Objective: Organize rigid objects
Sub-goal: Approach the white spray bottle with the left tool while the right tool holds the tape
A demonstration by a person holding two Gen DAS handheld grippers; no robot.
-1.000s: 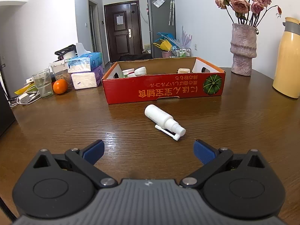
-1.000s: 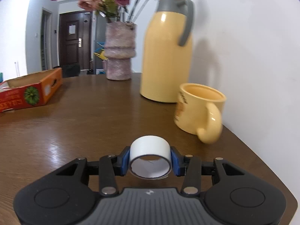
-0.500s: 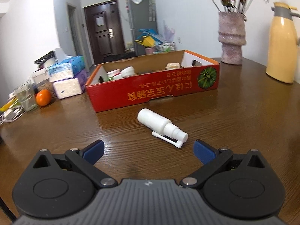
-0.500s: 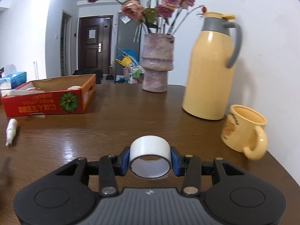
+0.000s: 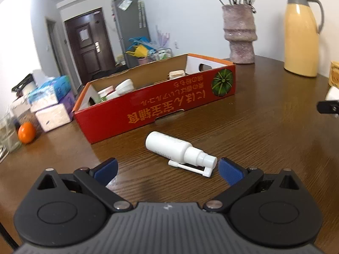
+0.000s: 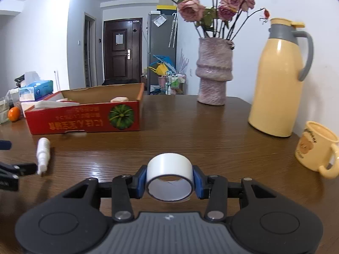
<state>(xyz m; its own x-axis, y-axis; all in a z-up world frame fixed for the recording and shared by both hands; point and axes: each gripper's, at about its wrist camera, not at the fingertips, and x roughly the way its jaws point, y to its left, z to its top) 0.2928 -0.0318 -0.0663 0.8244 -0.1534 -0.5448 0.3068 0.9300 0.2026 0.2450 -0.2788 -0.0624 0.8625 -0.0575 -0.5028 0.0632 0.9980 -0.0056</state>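
**Two grippers at the desk: tape roll in carriage, spray bottle awaiting pickup**

The wooden desk (image 6: pixel 190 131) carries, in descending size, a red cardboard box (image 5: pixel 161 110) already holding several small white containers, a yellow thermos jug (image 6: pixel 279 80), a pink vase (image 6: pixel 214 72) of dried roses, and a yellow mug (image 6: pixel 315 146) near the right edge. The right gripper (image 6: pixel 169 178) is clamped on a white tape roll (image 6: pixel 169 175), its blue pads pressing the roll's two sides and the roll's open core facing the camera, held clear of the desk. The left gripper (image 5: pixel 167 169) has its jaws spread wide with nothing between the pads. Just ahead of it a white spray bottle (image 5: pixel 180 151) lies on its side on the desk, in front of the box's near wall, nozzle toward the right-hand pad.

Risks, as judged: the bottle is round and may roll or skid if one pad meets it first, and a grip on the narrow nozzle end could let it pivot out. The tape roll, held only by its curved sides, could slip during transfer, or catch the box's near wall if carried too low. The mug and jug stand close to the right gripper's side and could be knocked by a wide swing.
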